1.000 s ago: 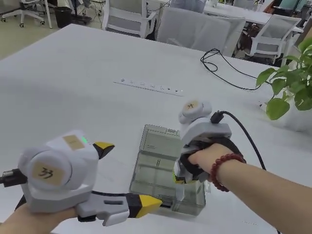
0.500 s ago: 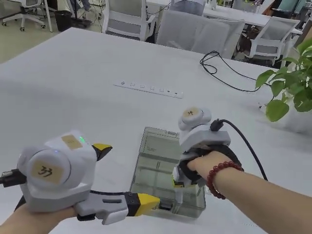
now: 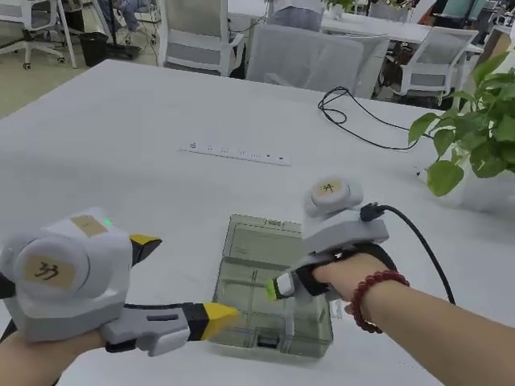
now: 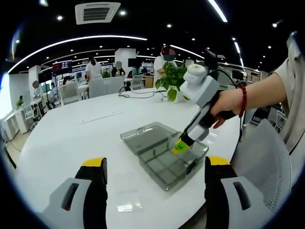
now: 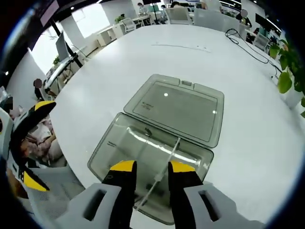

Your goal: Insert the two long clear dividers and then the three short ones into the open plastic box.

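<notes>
The open clear plastic box (image 3: 241, 277) lies on the white table, its lid (image 3: 259, 236) folded back flat on the far side. A clear divider (image 5: 167, 160) stands upright inside the tray (image 5: 114, 143). My right gripper (image 3: 279, 286) hovers just above the tray's right part, jaws a narrow gap apart, nothing gripped; in its own view (image 5: 152, 167) the divider runs below that gap. My left gripper (image 3: 179, 278) is held left of the box, jaws wide open and empty (image 4: 155, 164). A small clear piece (image 4: 128, 207) lies on the table near it.
A white power strip (image 3: 233, 153) lies beyond the box. A black cable (image 3: 354, 121) runs across the far right, next to a potted plant (image 3: 471, 137). Office chairs (image 3: 310, 56) line the far table edge. People stand in the background (image 4: 164, 64).
My right gripper has lifted from pointing down into the near right of the tray and tilted toward the left. The head camera has shifted a little.
</notes>
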A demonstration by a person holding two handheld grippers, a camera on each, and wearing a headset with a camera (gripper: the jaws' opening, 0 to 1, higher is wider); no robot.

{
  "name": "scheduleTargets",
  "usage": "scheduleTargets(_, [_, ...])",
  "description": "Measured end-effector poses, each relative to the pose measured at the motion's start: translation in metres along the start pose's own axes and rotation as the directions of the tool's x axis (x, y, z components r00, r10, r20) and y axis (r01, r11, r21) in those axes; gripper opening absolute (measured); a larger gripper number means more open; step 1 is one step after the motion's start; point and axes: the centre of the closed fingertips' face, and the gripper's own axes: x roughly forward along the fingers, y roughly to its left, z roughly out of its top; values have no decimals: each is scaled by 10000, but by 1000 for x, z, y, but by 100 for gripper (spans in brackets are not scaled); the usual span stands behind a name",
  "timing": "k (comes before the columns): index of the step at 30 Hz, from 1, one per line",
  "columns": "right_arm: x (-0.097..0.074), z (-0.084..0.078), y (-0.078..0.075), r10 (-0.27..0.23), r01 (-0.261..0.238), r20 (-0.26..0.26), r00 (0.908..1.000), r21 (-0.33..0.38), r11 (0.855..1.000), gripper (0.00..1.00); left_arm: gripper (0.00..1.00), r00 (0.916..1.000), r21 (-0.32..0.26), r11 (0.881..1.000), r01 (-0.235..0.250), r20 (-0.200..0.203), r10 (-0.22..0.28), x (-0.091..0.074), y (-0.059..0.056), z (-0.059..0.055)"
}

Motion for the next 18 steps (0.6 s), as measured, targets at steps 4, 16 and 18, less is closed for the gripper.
scheduleTargets(4, [-8, 4, 5, 394, -364, 506, 9979, -577, 9977, 33, 84, 9997, -108, 9997, -217, -134, 216, -4, 5, -3])
scheduleTargets(16, [-36, 1, 11, 1276, -949, 1840, 9746, -1766, 9797, 48, 82, 9983, -86, 9989, -465, -367, 462, -16, 4, -3])
scheduleTargets(18, [-40, -1, 8, 1351, -992, 2008, 9703, -1789, 9789, 50, 82, 9980, -104, 9987, -495, -392, 490, -18, 3, -4])
